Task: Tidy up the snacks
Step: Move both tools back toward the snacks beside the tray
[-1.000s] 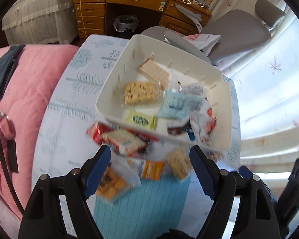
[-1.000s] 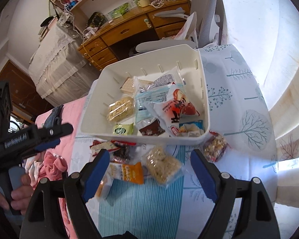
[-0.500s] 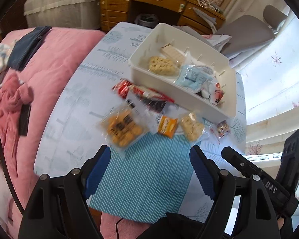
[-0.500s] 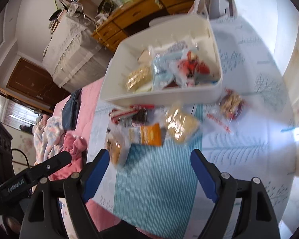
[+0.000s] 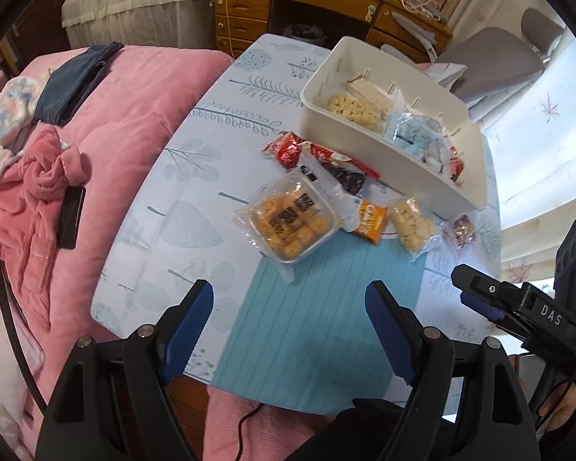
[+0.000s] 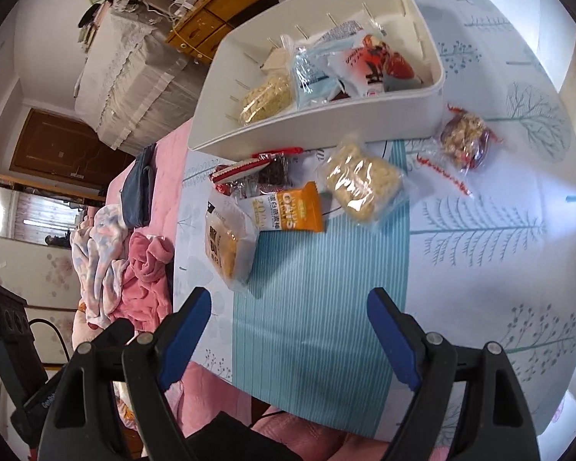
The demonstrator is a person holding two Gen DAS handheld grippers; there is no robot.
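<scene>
Right wrist view: several packets are already gathered in the white bin (image 6: 326,123) at the far side of the worktop (image 6: 499,249). Six snacks (image 6: 361,188) are left just before it. Both tools, left tool (image 5: 290,320) and right tool (image 6: 290,330), are held apart and empty.

snacks (image 5: 292,226) before bin (image 5: 384,153) (more inside), on table (image 5: 180,192)

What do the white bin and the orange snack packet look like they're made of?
White bin: seems to be rigid plastic with a smooth matte finish and moulded, slotted walls. Orange snack packet: likely thin printed plastic film or foil; it lies flat and catches a faint sheen.
</scene>
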